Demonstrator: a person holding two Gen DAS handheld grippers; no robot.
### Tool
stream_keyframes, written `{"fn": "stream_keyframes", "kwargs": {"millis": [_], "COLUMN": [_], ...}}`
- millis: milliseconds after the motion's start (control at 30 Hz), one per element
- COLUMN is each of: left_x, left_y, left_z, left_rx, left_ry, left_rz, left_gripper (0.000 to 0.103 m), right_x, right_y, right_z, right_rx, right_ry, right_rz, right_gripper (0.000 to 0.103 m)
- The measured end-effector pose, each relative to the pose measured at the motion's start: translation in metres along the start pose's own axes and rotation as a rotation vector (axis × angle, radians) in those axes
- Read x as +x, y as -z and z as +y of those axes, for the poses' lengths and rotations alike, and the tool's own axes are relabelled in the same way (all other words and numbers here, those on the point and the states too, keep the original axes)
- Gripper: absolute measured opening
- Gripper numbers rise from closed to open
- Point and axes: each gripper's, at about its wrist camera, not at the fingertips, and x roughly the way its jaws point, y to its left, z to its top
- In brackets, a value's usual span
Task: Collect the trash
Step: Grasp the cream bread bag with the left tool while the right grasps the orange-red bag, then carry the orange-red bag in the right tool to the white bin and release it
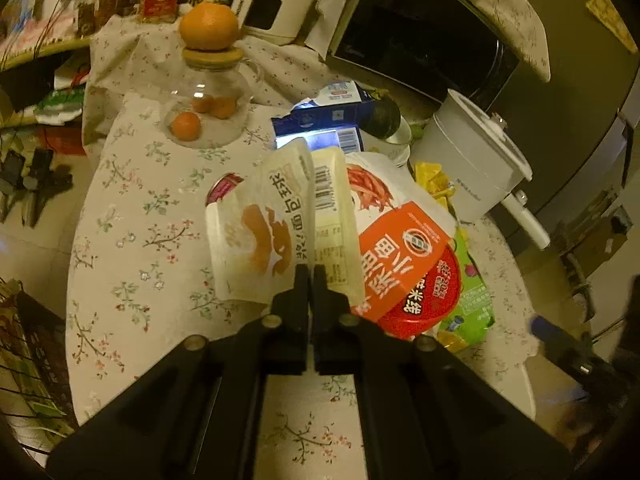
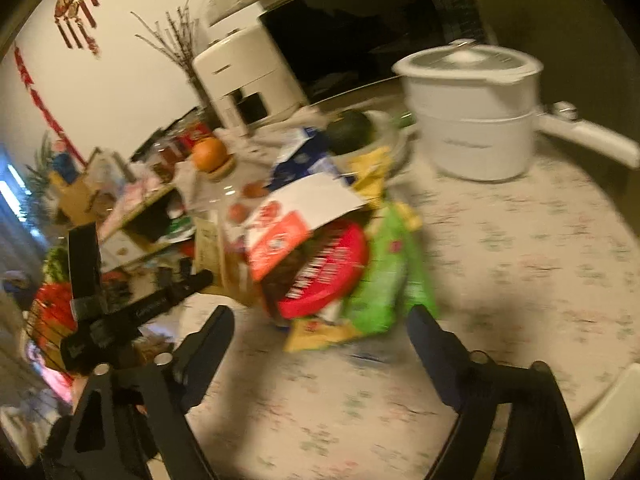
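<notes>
My left gripper [image 1: 309,274] is shut on the lower edge of a white bread wrapper [image 1: 264,224], which stands up crumpled over the floral tablecloth [image 1: 152,240]. Just right of it lies a heap of trash: an orange-and-white packet [image 1: 400,240], a red round lid [image 1: 430,296], a green bag [image 1: 474,292] and a yellow wrapper [image 1: 432,180]. The right wrist view is blurred. In it my right gripper [image 2: 320,314] is open, and the red lid [image 2: 324,272], the green bag [image 2: 384,280] and a yellow wrapper [image 2: 316,336] lie just beyond its fingertips, untouched.
A glass jar [image 1: 208,112] holding small oranges, with a large orange [image 1: 208,26] on its lid, stands behind the wrapper. A blue milk carton [image 1: 320,120], a bowl with a dark fruit [image 1: 382,118], a white pot [image 1: 472,152] and a microwave [image 1: 420,36] crowd the back.
</notes>
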Motion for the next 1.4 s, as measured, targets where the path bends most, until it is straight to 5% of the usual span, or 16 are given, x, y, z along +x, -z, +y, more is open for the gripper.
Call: {"fn": "stream_keyframes", "kwargs": {"millis": [133, 467, 567, 700, 767, 967, 1133, 1267, 1400], "left_x": [-0.011, -0.019, -0.015, -0.019, -0.026, -0.049, -0.066, -0.069, -0.076], "left_y": [-0.002, -0.008, -0.008, -0.008, -0.01, -0.015, -0.016, -0.012, -0.007], "left_z": [0.007, 0.03, 0.036, 0.038, 0.035, 0.033, 0.023, 0.014, 0.001], "left_rx": [-0.014, -0.054, -0.072, -0.084, -0.079, -0.086, -0.067, -0.023, 0.007], "left_ry": [0.036, 0.074, 0.074, 0.085, 0.091, 0.121, 0.153, 0.156, 0.214], "left_rz": [-0.001, 0.005, 0.02, 0.011, -0.011, -0.086, -0.129, -0.128, -0.117], "left_gripper": [0.001, 0.001, 0.001, 0.001, 0.001, 0.001, 0.001, 0.001, 0.001], "right_x": [0.04, 0.115, 0.131, 0.153, 0.151, 0.116, 0.043, -0.034, -0.124], "right_y": [-0.017, -0.038, -0.045, -0.048, -0.05, -0.061, -0.07, -0.063, -0.03], "right_z": [0.008, 0.015, 0.022, 0.024, 0.025, 0.036, 0.029, 0.013, -0.025], "right_rx": [0.092, 0.218, 0.221, 0.256, 0.263, 0.21, 0.202, 0.155, 0.116], "right_ry": [-0.125, -0.193, -0.184, -0.204, -0.232, -0.305, -0.354, -0.301, -0.158], "right_rz": [0.04, 0.121, 0.129, 0.145, 0.12, 0.047, -0.061, -0.157, -0.249], "right_gripper": [0.076, 0.059, 0.048, 0.009, 0.007, 0.005, 0.005, 0.005, 0.005]}}
